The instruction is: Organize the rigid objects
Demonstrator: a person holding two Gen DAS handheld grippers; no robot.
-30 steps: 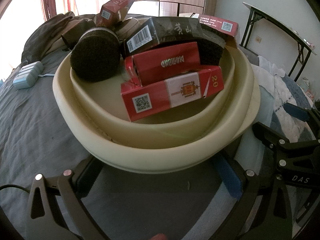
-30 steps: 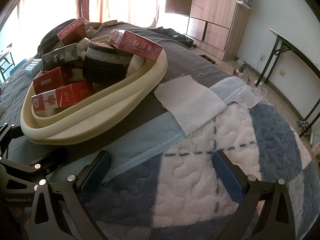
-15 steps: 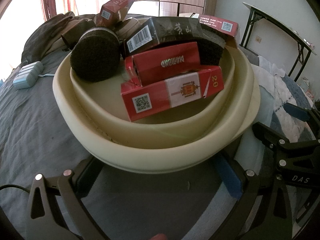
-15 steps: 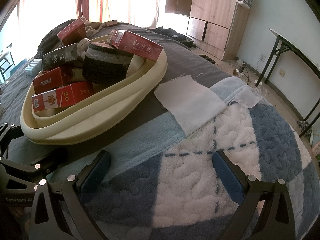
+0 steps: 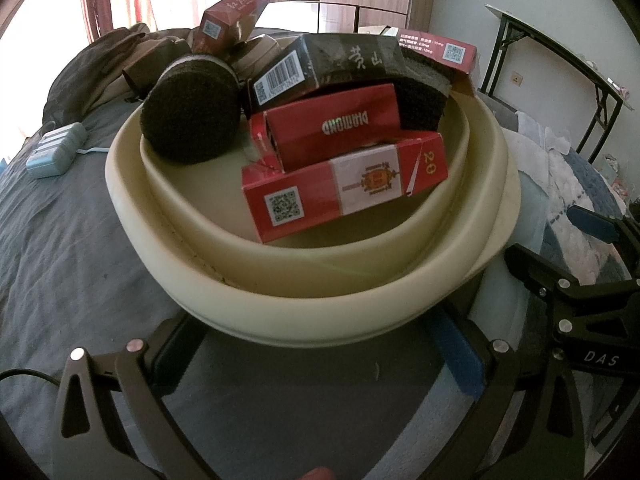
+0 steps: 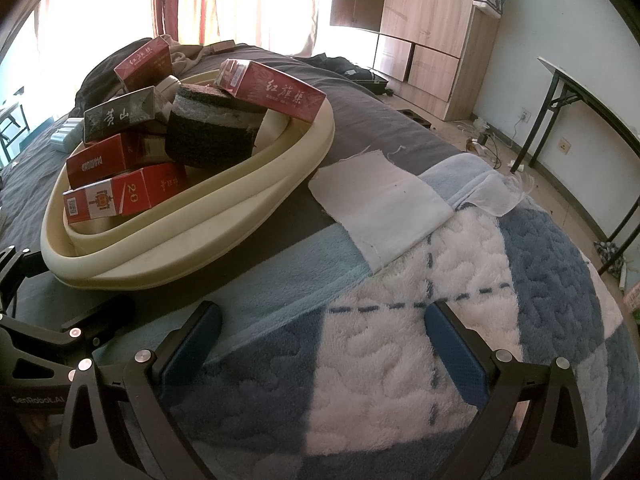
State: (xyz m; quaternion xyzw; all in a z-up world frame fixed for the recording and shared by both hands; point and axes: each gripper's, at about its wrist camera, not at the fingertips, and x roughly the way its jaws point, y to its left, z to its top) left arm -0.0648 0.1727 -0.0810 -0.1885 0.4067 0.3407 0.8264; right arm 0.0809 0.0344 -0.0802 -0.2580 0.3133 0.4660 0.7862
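- Nothing has shifted since a second ago; both my grippers, left (image 5: 316, 354) and right (image 6: 322, 340), stay spread wide and empty.
- Cream basin (image 5: 320, 300) holds red cartons (image 5: 344, 192) and dark sponges (image 5: 192, 120), heaped.

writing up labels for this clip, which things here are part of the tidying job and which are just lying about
Job:
cream oval plastic basin
red and white cigarette pack marked 20
red DIAMOND pack
black cigarette pack
round dark scouring pad

Lying about:
white cloth square
pale blue power strip
wooden wardrobe
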